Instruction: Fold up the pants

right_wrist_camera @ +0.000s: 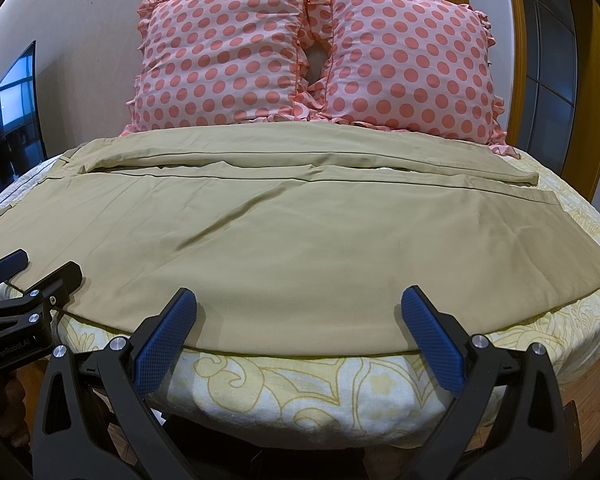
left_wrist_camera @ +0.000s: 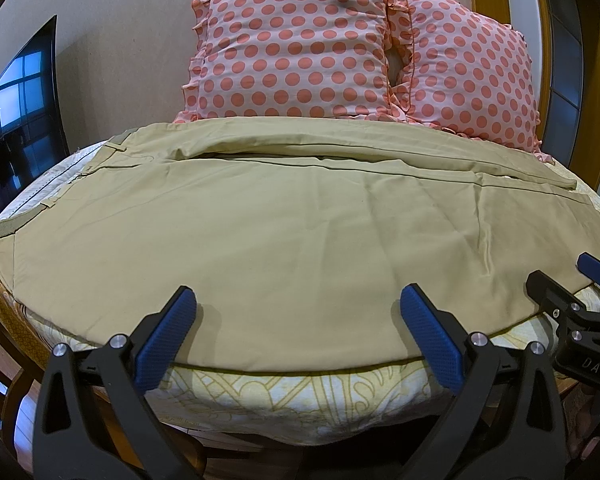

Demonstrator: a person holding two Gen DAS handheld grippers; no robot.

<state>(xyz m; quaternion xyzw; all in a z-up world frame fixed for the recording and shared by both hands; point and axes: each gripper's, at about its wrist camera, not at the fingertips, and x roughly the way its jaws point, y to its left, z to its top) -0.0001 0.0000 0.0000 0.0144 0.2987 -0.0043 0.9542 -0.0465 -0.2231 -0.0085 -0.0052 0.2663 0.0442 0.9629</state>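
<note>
A: Where are the pants (left_wrist_camera: pixel 260 220)?

B: Spread flat across the bed (left_wrist_camera: pixel 284 392), waistband to the left, cuffs to the right, both legs side by side below two pillows (right_wrist_camera: pixel 312 56). The near leg's edge runs along the mattress front.

A: And the grippers?

B: The left gripper (left_wrist_camera: pixel 298 332) hovers at that near edge with its fingers spread wide, grasping nothing. The right gripper (right_wrist_camera: pixel 298 332) is the same: released, empty, poised over the hem side.

A: What could go wrong?

B: The jaws sit right at the edge, so a shallow bite might catch only the top layer, or pinch the sheet with it, and drag the bedding up. Uneven lifts by the two hands would likely skew the fold, and the crease across the near leg could get pressed in.

A: Any containers?

B: None that I can see, though the fisheye rim is dark, so the edges are uncertain.
</note>
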